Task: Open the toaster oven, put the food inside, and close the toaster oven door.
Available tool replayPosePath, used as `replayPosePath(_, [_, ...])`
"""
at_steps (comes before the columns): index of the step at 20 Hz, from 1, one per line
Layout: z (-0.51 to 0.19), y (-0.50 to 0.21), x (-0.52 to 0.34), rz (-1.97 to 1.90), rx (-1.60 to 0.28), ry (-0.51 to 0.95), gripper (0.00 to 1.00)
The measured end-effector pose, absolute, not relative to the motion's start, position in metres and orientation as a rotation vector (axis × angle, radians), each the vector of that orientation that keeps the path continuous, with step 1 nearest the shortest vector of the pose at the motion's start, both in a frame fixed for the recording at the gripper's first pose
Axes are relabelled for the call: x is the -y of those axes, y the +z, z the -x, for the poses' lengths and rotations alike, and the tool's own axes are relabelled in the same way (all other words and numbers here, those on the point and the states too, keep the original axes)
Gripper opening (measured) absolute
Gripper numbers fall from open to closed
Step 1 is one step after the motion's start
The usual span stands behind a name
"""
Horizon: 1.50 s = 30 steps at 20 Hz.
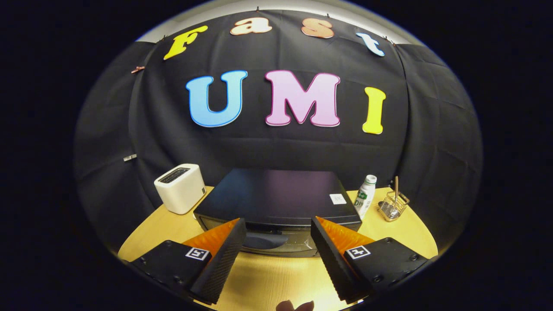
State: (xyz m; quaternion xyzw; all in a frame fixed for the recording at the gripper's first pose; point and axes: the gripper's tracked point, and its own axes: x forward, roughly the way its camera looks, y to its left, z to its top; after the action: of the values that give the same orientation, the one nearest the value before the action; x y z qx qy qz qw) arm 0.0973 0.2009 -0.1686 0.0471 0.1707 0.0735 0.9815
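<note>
Tool (278, 231) fingers spread wide, holding nothing, lined up square on the black box-shaped toaster oven (276, 203) just ahead on the pale wooden counter (268, 280). Door looks closed; the dark handle (263, 240) sits between the fingertips, so this reads as staging for the door-open step. Food: something small and brownish (295, 306) at the near counter edge, too cut off to identify. Cream pop-up toaster (180, 188) to the oven's left; white bottle with green label (365, 196) and wire basket (392, 207) to its right, clear of the door's swing.
</note>
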Motion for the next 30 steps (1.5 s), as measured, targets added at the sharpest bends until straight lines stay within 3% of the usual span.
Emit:
replayPosePath(8, [-0.118,-0.217,-0.236,-0.08,-0.45,0.115,0.98])
replayPosePath(18, [-0.137,-0.214,-0.239,-0.094,-0.465,0.058,0.99])
replayPosePath(30, [-0.095,-0.228,-0.241,-0.131,-0.478,0.086,0.99])
